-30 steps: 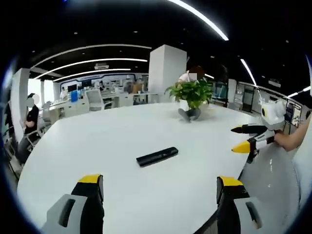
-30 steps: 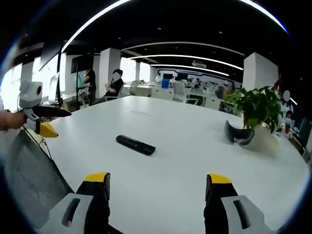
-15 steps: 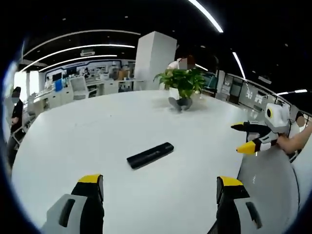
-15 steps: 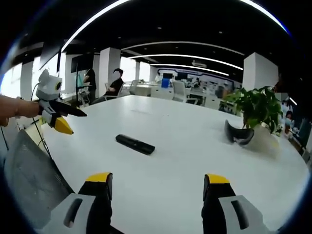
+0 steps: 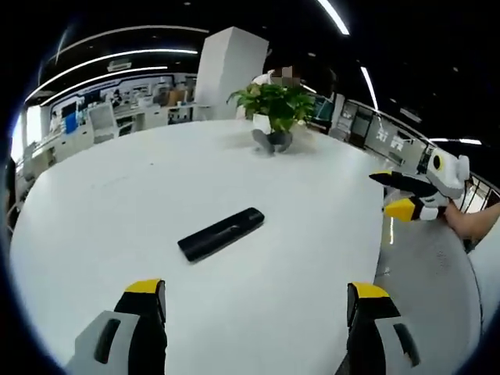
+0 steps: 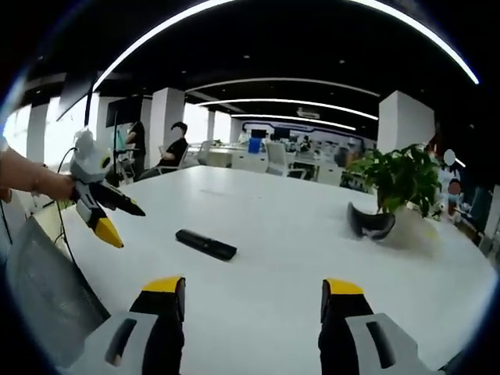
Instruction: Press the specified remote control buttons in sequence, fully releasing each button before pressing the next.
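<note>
A long black remote control [image 5: 220, 233] lies flat on the white table [image 5: 117, 195], ahead of my left gripper [image 5: 256, 301], which is open with nothing between its yellow-tipped jaws. In the right gripper view the same remote control [image 6: 205, 244] lies ahead and slightly left of my right gripper [image 6: 253, 295], also open and holding nothing. The right gripper [image 5: 410, 195] comes in at the right of the left gripper view, open, held by a hand. The left gripper [image 6: 111, 216] appears at the left of the right gripper view, open, above the table's edge.
A potted green plant [image 5: 273, 105] stands on the far side of the table with a dark curved object [image 6: 369, 223] beside it. A grey mesh chair back [image 6: 43, 289] sits at the table's edge. People sit at desks [image 6: 168, 150] in the office behind.
The left gripper has moved forward and lower over the table, so the remote looks bigger and closer. In the right gripper view the left gripper has moved in toward the table.
</note>
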Demonstrator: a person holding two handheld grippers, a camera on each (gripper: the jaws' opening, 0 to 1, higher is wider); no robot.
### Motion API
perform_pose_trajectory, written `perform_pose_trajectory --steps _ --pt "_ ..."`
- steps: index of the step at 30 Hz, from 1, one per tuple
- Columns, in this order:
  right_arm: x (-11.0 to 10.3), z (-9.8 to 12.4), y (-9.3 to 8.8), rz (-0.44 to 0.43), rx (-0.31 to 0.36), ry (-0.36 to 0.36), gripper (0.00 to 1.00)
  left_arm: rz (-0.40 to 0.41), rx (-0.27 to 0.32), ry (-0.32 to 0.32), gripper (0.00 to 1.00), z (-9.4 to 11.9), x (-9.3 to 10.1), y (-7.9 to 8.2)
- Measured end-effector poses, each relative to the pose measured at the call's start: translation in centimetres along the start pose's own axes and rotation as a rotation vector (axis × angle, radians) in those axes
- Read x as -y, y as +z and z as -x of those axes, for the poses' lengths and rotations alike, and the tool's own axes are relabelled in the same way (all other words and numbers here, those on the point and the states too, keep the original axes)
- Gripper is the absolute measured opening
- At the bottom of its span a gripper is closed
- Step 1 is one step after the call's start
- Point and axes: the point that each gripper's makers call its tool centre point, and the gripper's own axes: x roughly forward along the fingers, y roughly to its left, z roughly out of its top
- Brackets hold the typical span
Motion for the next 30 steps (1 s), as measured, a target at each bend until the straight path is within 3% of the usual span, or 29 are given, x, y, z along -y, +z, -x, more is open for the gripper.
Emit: perform_pose_trajectory --steps 4,7,18,26,30 --pt "-0.5 -0.2 -0.1 0.015 -0.008 0.013 0.68 -0.052 -0.015 -0.019 1.00 -1.2 0.2 0.6" --pt "-0.9 -0.3 -0.3 0.026 -0.030 0.029 0.64 -0.125 -0.017 -0.074 0.96 -2.0 0.3 1.0" --pt "-1.5 -0.4 -0.7 0.021 -0.062 0.058 0.48 -0.134 -0.068 -0.126 0.86 -5.3 -3.3 1.7" --pt "-1.3 -0.3 -1.2 0.039 -0.091 0.046 0.45 -0.108 -0.132 -0.178 0.75 -8.5 -4.7 1.4" --pt "-1.1 -0.3 -1.5 0.048 -0.105 0.042 0.43 -0.224 -0.188 -0.183 0.74 -9.6 -5.5 1.4"
